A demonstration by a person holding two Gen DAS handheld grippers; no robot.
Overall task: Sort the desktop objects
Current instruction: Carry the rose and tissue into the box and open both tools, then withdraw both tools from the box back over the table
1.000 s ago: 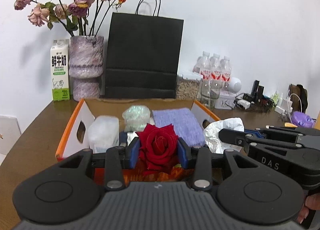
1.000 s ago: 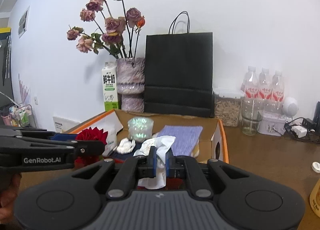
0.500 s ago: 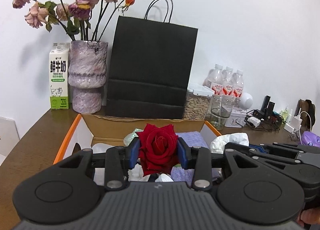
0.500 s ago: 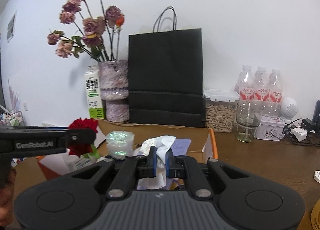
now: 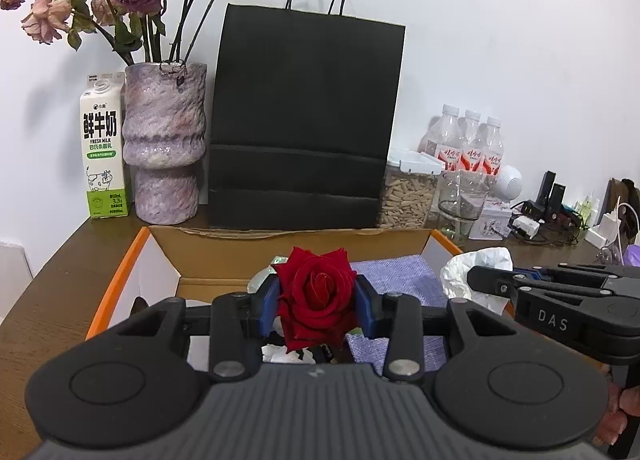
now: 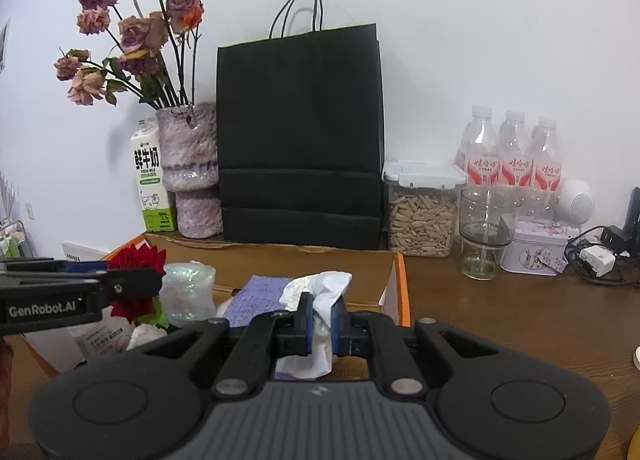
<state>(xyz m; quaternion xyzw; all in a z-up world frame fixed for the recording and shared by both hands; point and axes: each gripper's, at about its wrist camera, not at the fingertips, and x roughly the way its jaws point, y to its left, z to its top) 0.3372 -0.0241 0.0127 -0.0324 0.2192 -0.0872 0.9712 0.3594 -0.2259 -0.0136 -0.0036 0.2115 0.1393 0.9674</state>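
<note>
My left gripper (image 5: 316, 302) is shut on a red rose (image 5: 315, 298), held over the open cardboard box (image 5: 120, 272) with orange edges. Its blue pads press the bloom from both sides. My right gripper (image 6: 319, 318) is shut on a crumpled white tissue (image 6: 318, 294), also above the box (image 6: 402, 292). In the right wrist view the left gripper with the rose (image 6: 138, 260) comes in from the left. In the left wrist view the right gripper's tissue (image 5: 474, 274) shows at the right. Inside the box lie a purple cloth (image 6: 256, 298) and an iridescent wrapped bundle (image 6: 188, 290).
Behind the box stand a black paper bag (image 5: 304, 120), a mottled purple vase of dried roses (image 5: 164, 140) and a milk carton (image 5: 102, 148). A jar of seeds (image 6: 422, 212), a glass (image 6: 484, 232), three water bottles (image 6: 512, 156), a tin (image 6: 536, 252) and chargers (image 6: 596, 256) crowd the right.
Both grippers have moved toward the back wall over the box, still holding the rose and the tissue. The bag, vase and carton now loom larger and the box contents sit lower.
</note>
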